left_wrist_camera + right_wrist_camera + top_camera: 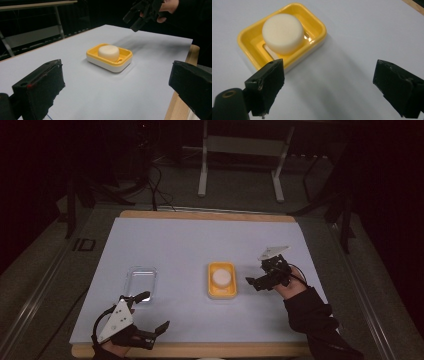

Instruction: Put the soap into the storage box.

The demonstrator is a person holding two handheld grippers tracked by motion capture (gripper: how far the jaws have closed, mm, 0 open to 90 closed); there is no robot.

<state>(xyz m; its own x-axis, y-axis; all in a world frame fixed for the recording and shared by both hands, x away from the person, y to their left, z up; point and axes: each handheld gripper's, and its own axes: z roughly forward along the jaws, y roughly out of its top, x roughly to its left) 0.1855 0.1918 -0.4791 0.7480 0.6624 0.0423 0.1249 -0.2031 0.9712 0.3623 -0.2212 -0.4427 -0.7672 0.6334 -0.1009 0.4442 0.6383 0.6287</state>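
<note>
A white sheet (200, 245) covers the wooden table (200, 350), and near its middle sits a yellow soap dish (221, 280) with a pale round soap (221, 277) in it. Just right of the dish hovers the right gripper (257, 282) — jaws apart, pointing toward it. A clear plastic lid (140, 281) lies well to the left. The left gripper (150, 312) rests at the near edge, jaws spread wide — one tip just beside the lid.
</note>
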